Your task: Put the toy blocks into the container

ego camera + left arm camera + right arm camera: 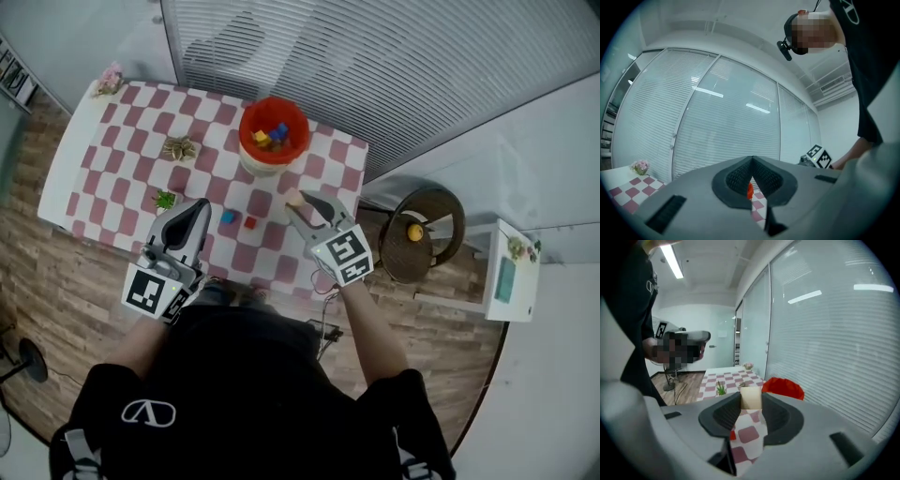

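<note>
A red container (274, 134) stands at the far side of the checked table (103, 178), with several coloured blocks inside. A blue block (228, 217) and a red block (250, 222) lie on the cloth between my grippers. My right gripper (298, 202) is shut on a pale wooden block (293, 198), held in the air short of the container. In the right gripper view the wooden block (750, 398) sits between the jaw tips, with the red container (783, 387) just beyond. My left gripper (196, 214) is shut and empty, left of the blue block; its jaw tips meet.
Two small potted plants (178, 148) (166, 199) and a pink flower pot (110, 80) stand on the left part of the table. A round stool (427, 234) with a yellow object and a white side unit (506, 272) are to the right. A blinds-covered glass wall runs behind the table.
</note>
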A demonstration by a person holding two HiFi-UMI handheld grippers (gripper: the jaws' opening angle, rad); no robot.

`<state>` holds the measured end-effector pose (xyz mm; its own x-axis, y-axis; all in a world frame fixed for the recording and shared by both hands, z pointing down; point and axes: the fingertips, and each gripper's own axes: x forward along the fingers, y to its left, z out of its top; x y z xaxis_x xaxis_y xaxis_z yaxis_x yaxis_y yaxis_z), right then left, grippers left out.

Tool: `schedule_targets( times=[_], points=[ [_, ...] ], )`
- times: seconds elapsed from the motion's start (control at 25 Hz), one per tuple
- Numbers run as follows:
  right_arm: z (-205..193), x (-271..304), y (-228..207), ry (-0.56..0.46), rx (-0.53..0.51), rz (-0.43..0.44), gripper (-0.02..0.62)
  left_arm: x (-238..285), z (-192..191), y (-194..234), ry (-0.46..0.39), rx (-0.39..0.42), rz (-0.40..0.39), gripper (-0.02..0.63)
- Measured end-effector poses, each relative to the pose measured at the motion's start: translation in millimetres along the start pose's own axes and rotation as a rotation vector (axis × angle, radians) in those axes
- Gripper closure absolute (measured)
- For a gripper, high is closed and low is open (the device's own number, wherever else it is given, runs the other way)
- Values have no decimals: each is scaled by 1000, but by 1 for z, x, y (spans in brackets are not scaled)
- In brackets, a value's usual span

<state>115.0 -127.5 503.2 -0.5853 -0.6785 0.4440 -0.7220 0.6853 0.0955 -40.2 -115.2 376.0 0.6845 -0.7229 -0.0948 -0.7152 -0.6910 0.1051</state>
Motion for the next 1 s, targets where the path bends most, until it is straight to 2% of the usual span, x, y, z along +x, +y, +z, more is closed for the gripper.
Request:
schedule_targets(
  times=[0.28, 0.48, 0.56, 0.68, 0.84, 1.0],
  points=[
    [66, -57, -12, -318, 45, -194, 453, 10, 15, -5, -31, 33, -29, 601],
    [93, -97, -12, -519, 43, -336, 453, 11, 19, -7, -40, 51, -40, 601],
    [97, -106, -10, -562, 43, -366, 453, 10, 17, -7, -38, 51, -47, 601],
    [99, -114, -8, -603, 58, -400, 453, 15, 29, -7, -78, 59, -44, 601],
    [96, -116, -6, -612, 68, -419, 453, 12, 19, -7, -45, 53, -55, 601],
    [97, -112, -9, -608, 59, -416, 453, 19, 36, -8, -96, 60, -42, 601]
  ],
)
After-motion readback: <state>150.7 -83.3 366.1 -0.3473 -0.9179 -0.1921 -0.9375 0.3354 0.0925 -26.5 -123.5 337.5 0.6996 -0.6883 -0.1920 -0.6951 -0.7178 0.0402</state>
